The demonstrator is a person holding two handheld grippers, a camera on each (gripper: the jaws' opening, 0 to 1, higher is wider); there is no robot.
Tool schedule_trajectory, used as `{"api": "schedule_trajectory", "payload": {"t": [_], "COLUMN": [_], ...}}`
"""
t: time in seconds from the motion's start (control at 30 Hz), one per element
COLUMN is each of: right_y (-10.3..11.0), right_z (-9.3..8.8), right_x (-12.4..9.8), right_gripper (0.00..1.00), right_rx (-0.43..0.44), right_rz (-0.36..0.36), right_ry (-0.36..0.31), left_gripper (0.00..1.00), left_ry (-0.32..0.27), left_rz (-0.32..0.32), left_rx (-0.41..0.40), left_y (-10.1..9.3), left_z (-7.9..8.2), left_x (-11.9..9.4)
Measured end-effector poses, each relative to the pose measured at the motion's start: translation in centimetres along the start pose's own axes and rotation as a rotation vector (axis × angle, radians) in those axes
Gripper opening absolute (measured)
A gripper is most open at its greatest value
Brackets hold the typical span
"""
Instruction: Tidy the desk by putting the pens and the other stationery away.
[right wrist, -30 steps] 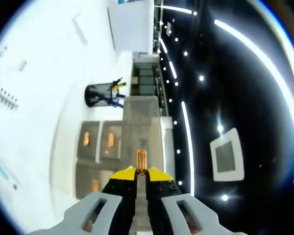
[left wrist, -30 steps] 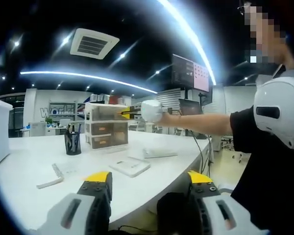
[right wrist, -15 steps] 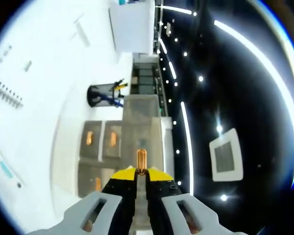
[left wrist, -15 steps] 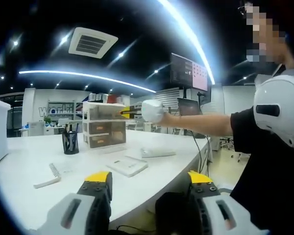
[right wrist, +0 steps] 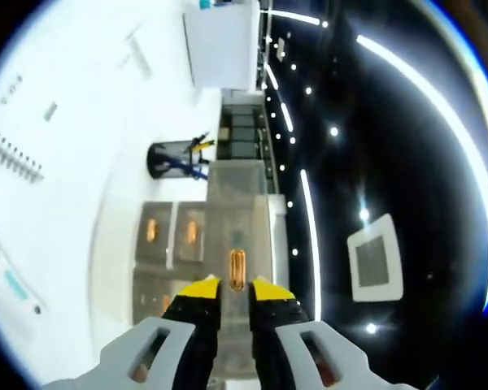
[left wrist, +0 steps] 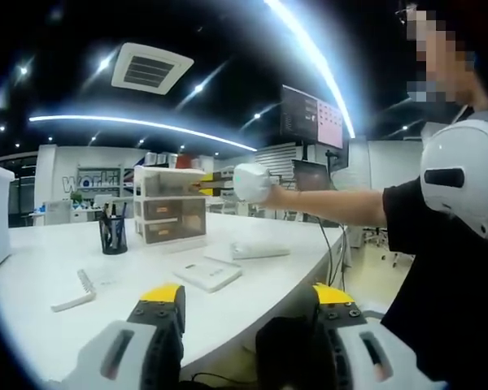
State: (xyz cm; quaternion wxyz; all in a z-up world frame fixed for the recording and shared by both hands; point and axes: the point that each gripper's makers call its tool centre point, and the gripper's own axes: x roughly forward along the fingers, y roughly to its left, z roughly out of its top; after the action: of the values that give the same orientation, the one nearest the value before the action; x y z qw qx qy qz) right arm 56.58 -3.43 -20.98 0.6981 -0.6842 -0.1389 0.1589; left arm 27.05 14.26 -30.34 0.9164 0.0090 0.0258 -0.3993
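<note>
Right tool has spread its jaws since a second ago, letting go of the orange pen, which now sits free just above the drawer unit. Left tool is spread, holding nothing, at the counter edge well short of the drawer unit; a black pen cup stands beside the unit.

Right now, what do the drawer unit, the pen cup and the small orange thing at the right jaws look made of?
Drawer unit: looks like translucent, frosted plastic; orange contents show dimly through the drawer fronts. Pen cup: probably black wire mesh, likely metal; the pens' outlines show through its wall. Orange thing: glossy and amber with a bright highlight, perhaps plastic; too small to be sure. The right gripper has its jaws parted around it.
</note>
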Motion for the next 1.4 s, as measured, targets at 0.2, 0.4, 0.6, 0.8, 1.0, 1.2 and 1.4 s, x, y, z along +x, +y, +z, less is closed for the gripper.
{"api": "schedule_trajectory", "payload": {"t": [0.2,0.4,0.6,0.8,1.0,1.2,1.4], "right_y": [0.7,1.2,1.7,2.1,2.6,3.1,4.1], "right_z": [-0.5,-1.3,-1.9,-2.1,-2.1,-1.3,0.0], "right_x": [-1.2,-2.9,-4.7,-7.3,-9.9,-12.6,-15.1], "right_gripper": [0.22,0.27,0.31,0.34,0.37,0.4,0.43], "right_rx": [0.161,0.326,0.534,0.771,0.951,1.065,1.228], "right_rz": [0.019,0.029,0.048,0.064,0.085,0.096,0.133], "right_ry": [0.011,0.019,0.01,-0.012,-0.033,-0.071,-0.125], "left_gripper": [0.61,0.61,0.61,0.61,0.61,0.61,0.61], "left_ry": [0.004,0.004,0.009,0.012,0.015,0.02,0.026], "left_rz": [-0.002,0.0,-0.007,-0.008,-0.011,-0.011,-0.009], "left_rx": [-0.003,-0.006,-0.007,-0.006,-0.006,-0.01,-0.014], "left_y": [0.0,0.0,-0.2,-0.3,-0.5,-0.4,-0.2], "left_z": [-0.1,-0.1,-0.3,-0.3,-0.4,-0.6,-0.9], "left_x": [0.1,0.1,0.4,0.5,0.7,0.9,0.9]}}
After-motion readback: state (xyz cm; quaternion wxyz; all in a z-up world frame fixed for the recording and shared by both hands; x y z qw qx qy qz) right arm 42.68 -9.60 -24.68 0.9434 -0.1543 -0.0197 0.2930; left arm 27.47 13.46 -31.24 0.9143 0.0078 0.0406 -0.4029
